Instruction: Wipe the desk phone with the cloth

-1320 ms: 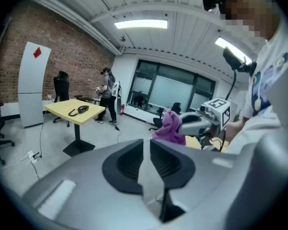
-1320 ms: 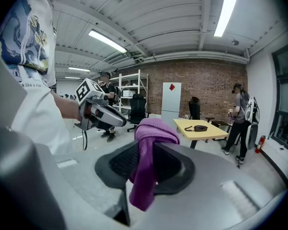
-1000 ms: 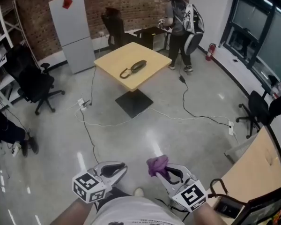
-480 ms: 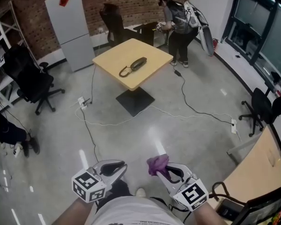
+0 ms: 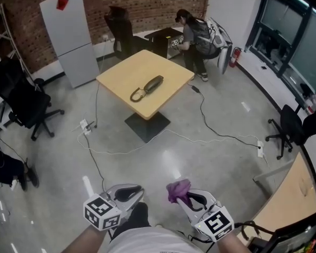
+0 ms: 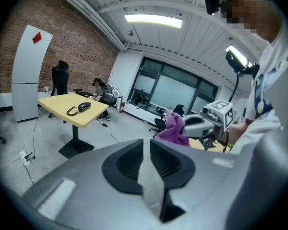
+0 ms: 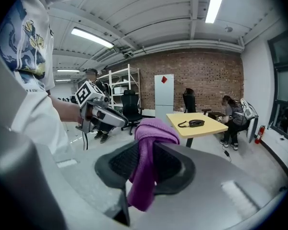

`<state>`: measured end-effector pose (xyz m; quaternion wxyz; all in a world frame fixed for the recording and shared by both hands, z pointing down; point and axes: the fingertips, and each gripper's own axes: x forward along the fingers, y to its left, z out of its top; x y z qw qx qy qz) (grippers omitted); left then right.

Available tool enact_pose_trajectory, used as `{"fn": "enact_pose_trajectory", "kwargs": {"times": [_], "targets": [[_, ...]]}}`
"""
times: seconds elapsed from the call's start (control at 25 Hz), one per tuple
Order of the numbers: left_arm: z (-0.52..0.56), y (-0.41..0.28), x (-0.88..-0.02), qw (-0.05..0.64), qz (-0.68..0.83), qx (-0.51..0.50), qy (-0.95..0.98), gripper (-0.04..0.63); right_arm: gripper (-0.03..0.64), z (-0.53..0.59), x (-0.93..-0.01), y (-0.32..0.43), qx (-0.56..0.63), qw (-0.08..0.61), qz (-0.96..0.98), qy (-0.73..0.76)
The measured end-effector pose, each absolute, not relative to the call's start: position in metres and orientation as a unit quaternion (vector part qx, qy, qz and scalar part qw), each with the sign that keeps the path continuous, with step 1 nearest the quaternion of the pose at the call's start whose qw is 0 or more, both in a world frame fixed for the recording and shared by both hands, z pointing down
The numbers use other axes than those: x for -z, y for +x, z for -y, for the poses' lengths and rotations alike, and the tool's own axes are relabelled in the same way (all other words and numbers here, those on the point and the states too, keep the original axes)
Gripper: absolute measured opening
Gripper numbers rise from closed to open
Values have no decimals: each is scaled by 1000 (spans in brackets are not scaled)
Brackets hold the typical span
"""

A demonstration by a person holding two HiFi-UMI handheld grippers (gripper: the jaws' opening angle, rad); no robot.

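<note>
A dark desk phone (image 5: 147,86) with a curled cord lies on a square yellow table (image 5: 121,73) far across the room; it also shows small in the left gripper view as the phone (image 6: 80,108) and in the right gripper view as the phone (image 7: 194,123). My right gripper (image 5: 185,197) is held low near my body, shut on a purple cloth (image 5: 178,190) that bunches above the jaws and hangs between them, cloth (image 7: 148,164). My left gripper (image 5: 127,193) is beside it, jaws shut with nothing between them (image 6: 146,160).
A person (image 5: 194,40) bends at a dark desk behind the table. A white fridge (image 5: 68,36) stands against the brick wall. Black office chairs (image 5: 21,101) sit left, another chair (image 5: 288,128) right. Cables (image 5: 210,136) trail over the floor around the table's base.
The view has shifted closer to the table. The person at the back has bent lower over the desk. Both grippers stay held the same, cloth still clamped in the right one.
</note>
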<state>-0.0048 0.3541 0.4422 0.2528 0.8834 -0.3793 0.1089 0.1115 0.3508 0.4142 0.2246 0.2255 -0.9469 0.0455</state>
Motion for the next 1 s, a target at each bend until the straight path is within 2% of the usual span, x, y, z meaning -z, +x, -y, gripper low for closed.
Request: {"fn": "enact_pose_trajectory", "kwargs": {"times": [0.24,0.52,1.0], "targets": [[-280,-44,-431,232,365,-111,895,63,92,-280,-404,71,-46,219,943,245],[-221,-94,-443,238,359,-130,893,81,92,-220,-397,25,-38,215,941,259],[-124,-107,-475,266,382,-156,871,139,92,-123,-418,15,-58,229,939,249]]}}
